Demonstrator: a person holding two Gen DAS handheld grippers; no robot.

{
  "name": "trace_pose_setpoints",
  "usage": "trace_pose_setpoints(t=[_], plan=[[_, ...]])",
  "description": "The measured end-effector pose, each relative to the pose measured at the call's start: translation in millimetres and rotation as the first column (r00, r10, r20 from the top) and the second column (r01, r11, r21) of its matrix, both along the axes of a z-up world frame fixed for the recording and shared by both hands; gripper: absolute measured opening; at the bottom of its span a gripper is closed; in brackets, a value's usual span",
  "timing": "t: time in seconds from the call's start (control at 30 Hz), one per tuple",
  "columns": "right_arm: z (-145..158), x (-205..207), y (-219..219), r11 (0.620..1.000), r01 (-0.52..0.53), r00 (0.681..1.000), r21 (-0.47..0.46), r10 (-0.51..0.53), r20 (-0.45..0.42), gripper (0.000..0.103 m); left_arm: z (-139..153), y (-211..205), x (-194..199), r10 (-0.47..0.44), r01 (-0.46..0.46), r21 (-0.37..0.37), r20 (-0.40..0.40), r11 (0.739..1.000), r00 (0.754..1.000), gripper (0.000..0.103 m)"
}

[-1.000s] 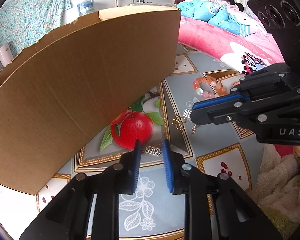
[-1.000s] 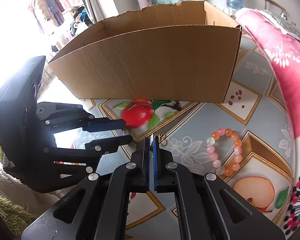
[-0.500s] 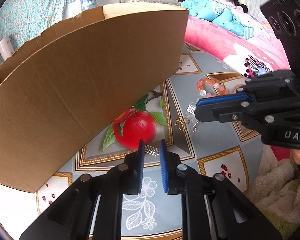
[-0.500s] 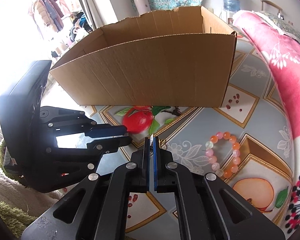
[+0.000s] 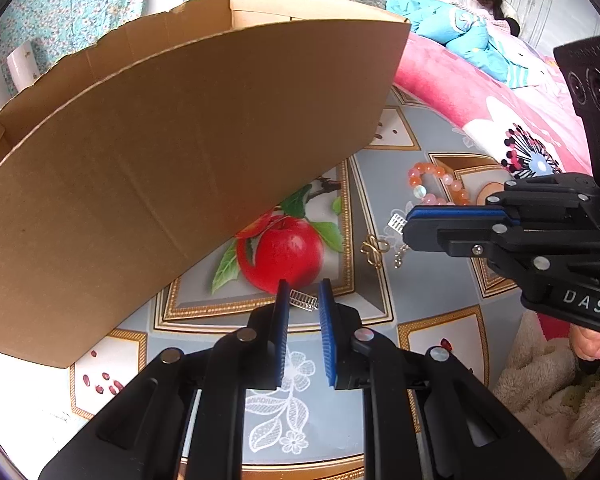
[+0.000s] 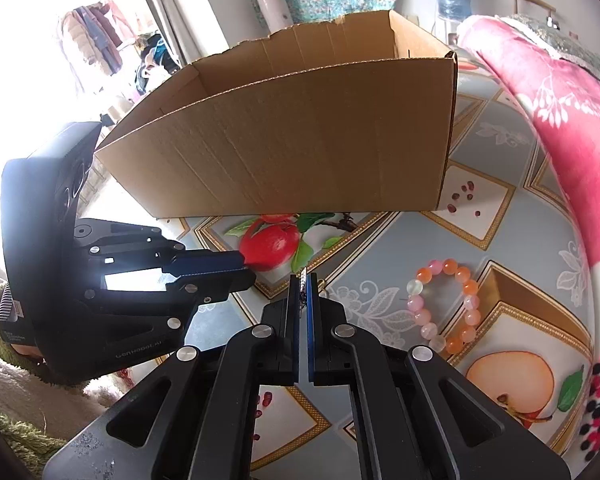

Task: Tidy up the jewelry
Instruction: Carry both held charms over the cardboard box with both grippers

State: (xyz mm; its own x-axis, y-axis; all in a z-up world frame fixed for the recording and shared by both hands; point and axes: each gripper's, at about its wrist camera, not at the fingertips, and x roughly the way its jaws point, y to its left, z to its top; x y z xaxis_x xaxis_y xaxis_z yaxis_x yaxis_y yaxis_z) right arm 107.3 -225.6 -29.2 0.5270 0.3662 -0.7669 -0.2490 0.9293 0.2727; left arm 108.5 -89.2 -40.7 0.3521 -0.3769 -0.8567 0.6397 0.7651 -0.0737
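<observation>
Though hardly begun by the look of it: cardboard box (image 6: 300,140) open-topped on fruit-print tablecloth (image 6: 480,236), floor hidden, so contents impossible to tell. Beaded bracelet (image 6: 444,304) loose on cloth, well apart from box. Right gripper (image 6: 303,280) clamped together on 1 silvery chain (image 5: 396,223). Left gripper (image 5: 302,286) just closing, jaws narrowly apart around silver strip (image 5: 305,301), not pinching.

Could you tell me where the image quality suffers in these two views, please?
Left wrist view: fisheye bends the cardboard box wall into a curve; focus is sharp, light soft and even. Right wrist view: daylight from the window blows out the upper left, leaving the left gripper in silhouette; the bead bracelet stays clear.
</observation>
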Motion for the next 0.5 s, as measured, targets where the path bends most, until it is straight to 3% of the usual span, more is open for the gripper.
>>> trace_pose_setpoints(t=[0.37, 0.5], plan=[[7.9, -5.2, 2.4, 1.000, -0.002, 1.000, -0.002, 0.002, 0.031, 0.001, 4.2, 2.0, -2.9, 0.018, -0.017, -0.005, 0.023, 1.000, 1.000, 0.014], [17.6, -9.0, 2.3, 1.000, 0.002, 0.998, -0.003, -0.001, 0.058, 0.001, 16.9, 9.3, -8.3, 0.020, -0.017, -0.050, 0.049, 0.999, 0.999, 0.014]])
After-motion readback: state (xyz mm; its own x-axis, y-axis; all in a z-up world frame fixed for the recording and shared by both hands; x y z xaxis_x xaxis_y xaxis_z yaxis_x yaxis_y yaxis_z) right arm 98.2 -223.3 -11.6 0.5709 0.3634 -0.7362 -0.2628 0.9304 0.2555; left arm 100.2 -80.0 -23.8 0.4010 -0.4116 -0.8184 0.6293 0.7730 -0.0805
